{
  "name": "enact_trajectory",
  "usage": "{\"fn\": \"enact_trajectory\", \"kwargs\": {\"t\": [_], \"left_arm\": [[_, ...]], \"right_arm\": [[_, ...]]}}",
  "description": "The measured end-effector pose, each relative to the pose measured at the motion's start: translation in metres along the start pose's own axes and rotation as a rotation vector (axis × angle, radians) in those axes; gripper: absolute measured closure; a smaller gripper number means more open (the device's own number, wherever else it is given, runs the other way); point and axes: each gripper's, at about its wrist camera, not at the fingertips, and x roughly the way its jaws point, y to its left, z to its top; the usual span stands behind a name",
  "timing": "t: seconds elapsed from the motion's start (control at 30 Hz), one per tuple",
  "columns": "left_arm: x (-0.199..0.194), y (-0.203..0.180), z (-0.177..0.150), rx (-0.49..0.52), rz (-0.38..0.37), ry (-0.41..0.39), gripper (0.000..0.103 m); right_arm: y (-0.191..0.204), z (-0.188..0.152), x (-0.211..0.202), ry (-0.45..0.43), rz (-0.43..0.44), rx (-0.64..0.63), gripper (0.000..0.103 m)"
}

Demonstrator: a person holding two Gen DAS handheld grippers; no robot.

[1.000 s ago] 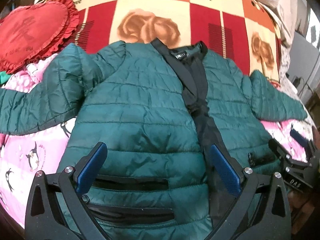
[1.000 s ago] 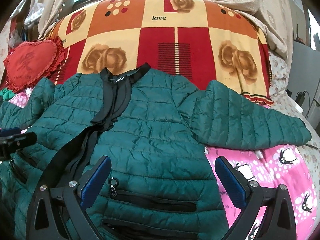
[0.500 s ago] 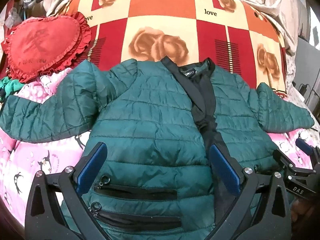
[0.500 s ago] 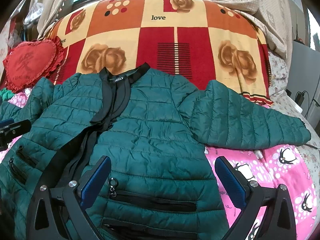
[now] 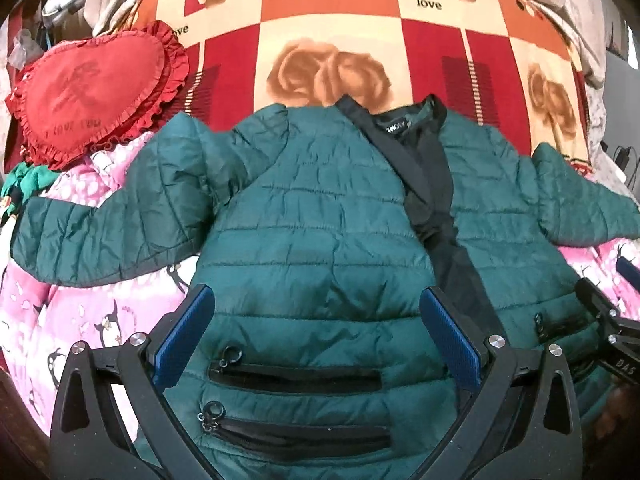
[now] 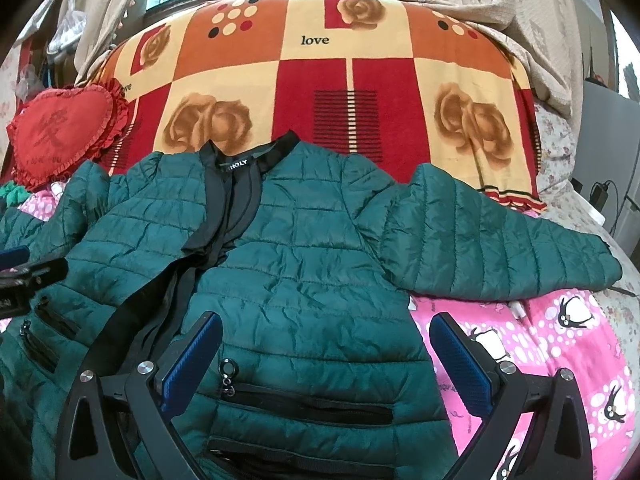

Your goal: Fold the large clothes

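Green quilted jacket (image 5: 312, 248) spread flat, front up, on a bed, collar away from both grippers, hem nearest them. Left gripper (image 5: 318, 336) spread wide, holding nothing, above the lower front panel, just beyond the two zipped pockets (image 5: 294, 378); black placket (image 5: 452, 248) running ahead of its right finger. Left sleeve (image 5: 108, 228) stretched out ahead and to the left, over a pink penguin sheet (image 5: 60, 320). Red heart cushion (image 5: 92, 88) farther off to the left, beyond the sleeve. Checked rose blanket (image 5: 336, 40) straight ahead, past the collar.

Right gripper (image 6: 326, 354) also wide apart and empty, above the other front panel near the jacket's side edge: left finger over green fabric, right finger over the pink sheet (image 6: 560, 340). Right sleeve (image 6: 492, 248) lying ahead and to the right, cuff far right. Collar label (image 6: 236, 165) ahead and left. Left gripper's tip showing at the far left edge of the right view.
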Motion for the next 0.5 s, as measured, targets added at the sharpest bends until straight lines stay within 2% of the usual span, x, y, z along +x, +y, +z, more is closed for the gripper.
{"fn": "enact_trajectory", "kwargs": {"t": [0.23,0.5], "left_arm": [[0.0023,-0.0042,-0.0027,0.026,-0.003,0.01,0.0],[0.0052,0.0008,-0.0025,0.0,0.005,0.025,0.0]], "right_arm": [[0.0024,-0.0004,-0.0011,-0.005,0.002,0.002,0.0],[0.0028,-0.0012,-0.0028,-0.034,0.042,0.012,0.0]]}}
